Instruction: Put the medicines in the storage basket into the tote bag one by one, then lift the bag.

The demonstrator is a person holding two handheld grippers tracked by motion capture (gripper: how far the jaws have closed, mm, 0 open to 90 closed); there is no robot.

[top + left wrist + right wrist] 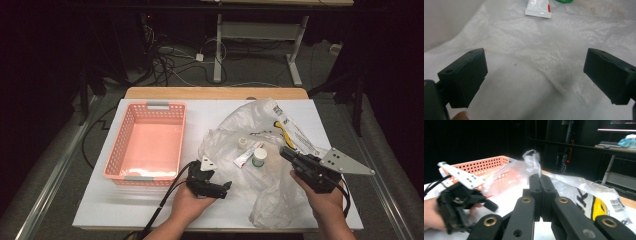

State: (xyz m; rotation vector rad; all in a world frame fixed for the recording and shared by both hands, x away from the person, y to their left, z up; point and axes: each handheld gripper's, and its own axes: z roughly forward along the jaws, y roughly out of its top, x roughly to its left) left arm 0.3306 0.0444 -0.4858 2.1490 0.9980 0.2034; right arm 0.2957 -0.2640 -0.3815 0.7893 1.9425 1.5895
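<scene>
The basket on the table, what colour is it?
Pink basket, with small holes along its sides; clearest in the high view.

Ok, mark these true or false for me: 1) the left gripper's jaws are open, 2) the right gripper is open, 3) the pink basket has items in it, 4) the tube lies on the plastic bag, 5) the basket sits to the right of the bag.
1) True: the left gripper has its jaws wide apart over the plastic bag, with nothing clamped.
2) False: the right gripper has its jaws shut, pinching a fold of the bag.
3) False: the pink basket looks empty.
4) True: the white tube lies on the bag, next to a small green-capped jar.
5) False: in the high view the basket sits left of the bag.
</scene>
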